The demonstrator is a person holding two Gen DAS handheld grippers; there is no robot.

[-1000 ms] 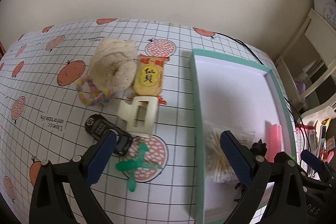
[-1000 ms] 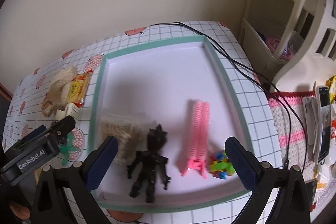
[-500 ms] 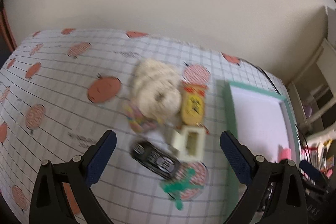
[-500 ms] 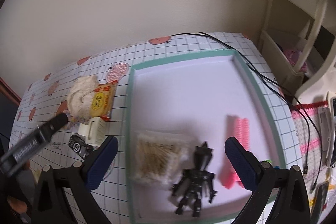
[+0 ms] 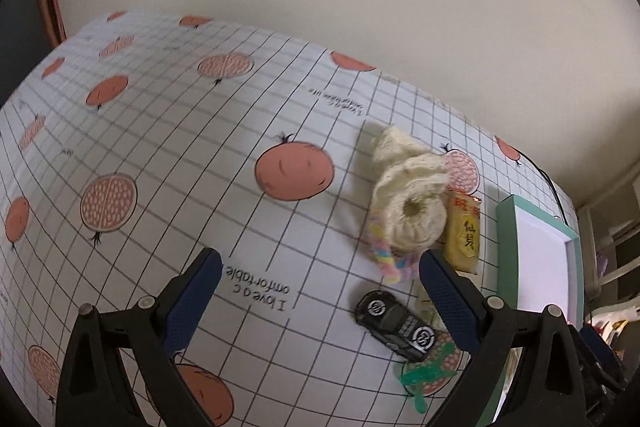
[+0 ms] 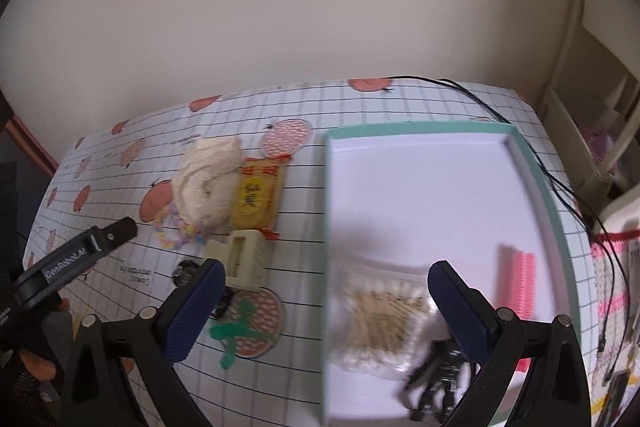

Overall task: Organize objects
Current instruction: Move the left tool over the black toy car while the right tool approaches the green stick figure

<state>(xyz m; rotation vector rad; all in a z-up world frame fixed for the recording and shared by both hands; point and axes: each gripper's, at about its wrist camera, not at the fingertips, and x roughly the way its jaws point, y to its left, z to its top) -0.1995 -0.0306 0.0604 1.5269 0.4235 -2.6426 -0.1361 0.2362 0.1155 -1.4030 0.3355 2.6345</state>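
- Currently the left gripper (image 5: pixel 318 291) hangs over the checked tablecloth (image 5: pixel 168 131) with its jaws spread wide and nothing between them.
- Right gripper (image 6: pixel 326 301): jaws likewise spread, holding nothing, positioned above the near left edge of the green-rimmed tray (image 6: pixel 532 163).
- Loose items lie in a cluster on the cloth, left of the tray:
- Cream knitted scrunchie (image 5: pixel 412 199), touching a pastel hair tie (image 5: pixel 386 259) at its near side.
- Yellow snack packet (image 5: pixel 464 239), just beside the scrunchie, between it and the tray.
- Cream hair claw (image 6: pixel 242 257), just in front of the packet.
- Black toy car (image 5: pixel 394 319), near the claw; in the right wrist view it is mostly hidden behind the gripper's left finger.
- Green plastic piece (image 6: pixel 236 331), lying on a printed fruit motif nearest the camera.
- Tray contents: a clear bag of cotton swabs (image 6: pixel 380 315) at the near left, a black action figure (image 6: pixel 438 383) at the near edge, a pink hair clip (image 6: pixel 516 283) toward the right wall. The far half of the tray floor is bare.
- A black cable (image 6: pixel 536 163) runs along the tray's far right side.
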